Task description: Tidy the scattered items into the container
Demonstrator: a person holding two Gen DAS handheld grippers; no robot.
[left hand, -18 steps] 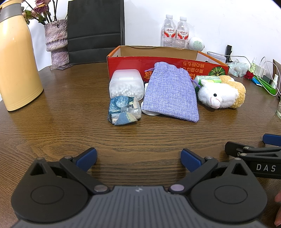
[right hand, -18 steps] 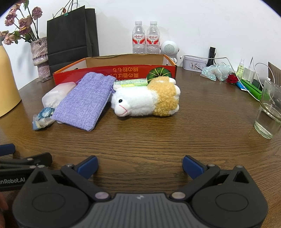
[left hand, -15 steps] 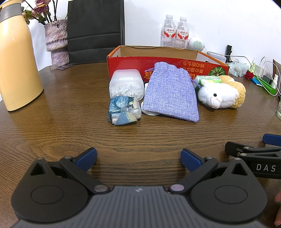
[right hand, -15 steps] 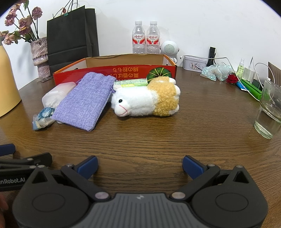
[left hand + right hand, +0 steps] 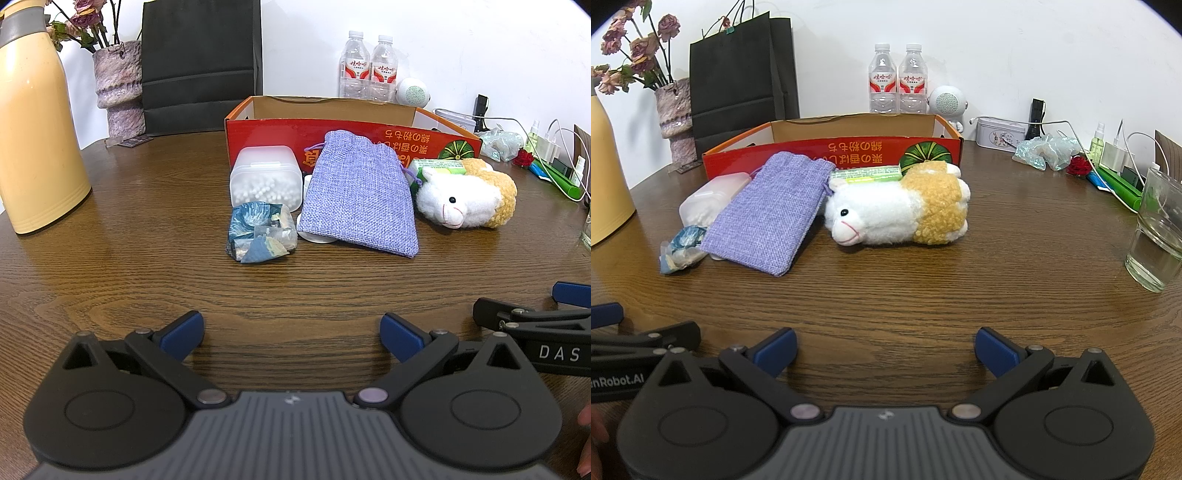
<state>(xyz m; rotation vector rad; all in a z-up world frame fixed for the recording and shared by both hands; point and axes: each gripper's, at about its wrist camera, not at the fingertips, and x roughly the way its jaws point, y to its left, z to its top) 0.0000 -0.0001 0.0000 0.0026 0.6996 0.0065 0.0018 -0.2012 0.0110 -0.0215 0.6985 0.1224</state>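
Left gripper (image 5: 291, 334) and right gripper (image 5: 885, 345), jaws apart, empty, over near table (image 5: 923, 295); purple pouch (image 5: 360, 197), plush sheep (image 5: 899, 210) and cotton-swab box (image 5: 264, 179) lie just before the far red cardboard box (image 5: 351, 129).

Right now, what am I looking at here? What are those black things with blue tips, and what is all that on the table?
Those are two hand-held grippers; a person holds one in each hand. Each picture comes from a camera on one gripper, looking forward. The left gripper and right gripper have their jaws open and hold nothing. On the wooden table lie a purple pouch, a plush sheep, a cotton swab box and a small blue packet, before the red cardboard box meant for them.
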